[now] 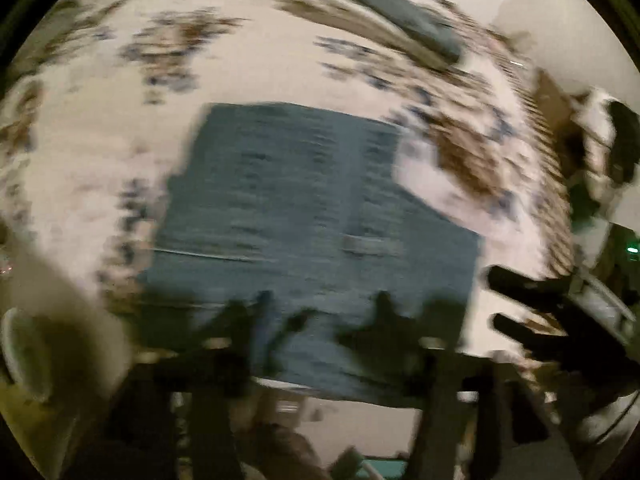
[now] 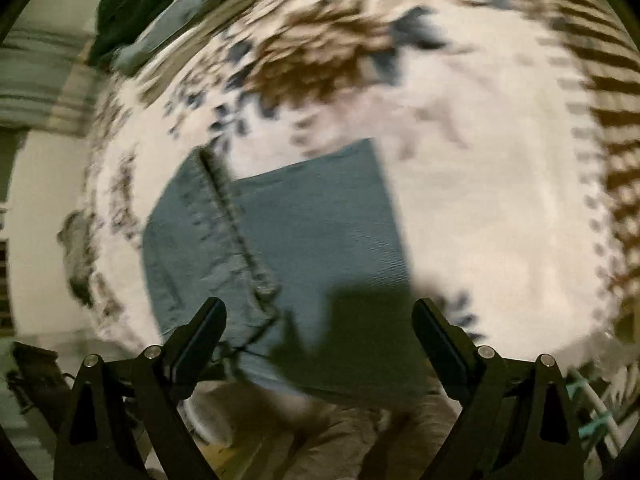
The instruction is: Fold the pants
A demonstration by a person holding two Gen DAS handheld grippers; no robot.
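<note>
The blue-grey pants lie folded into a rough rectangle on a white bedspread with brown and blue flowers. In the right wrist view the pants show a seam running down the left part. My left gripper hangs over the pants' near edge; its fingers are blurred but stand wide apart and hold nothing. My right gripper is open and empty above the pants' near edge. The right gripper also shows at the right of the left wrist view.
Another folded blue-grey garment lies at the far side of the bed, seen also in the right wrist view. The bed's near edge and a person's beige trousers are below the grippers. Both views are motion-blurred.
</note>
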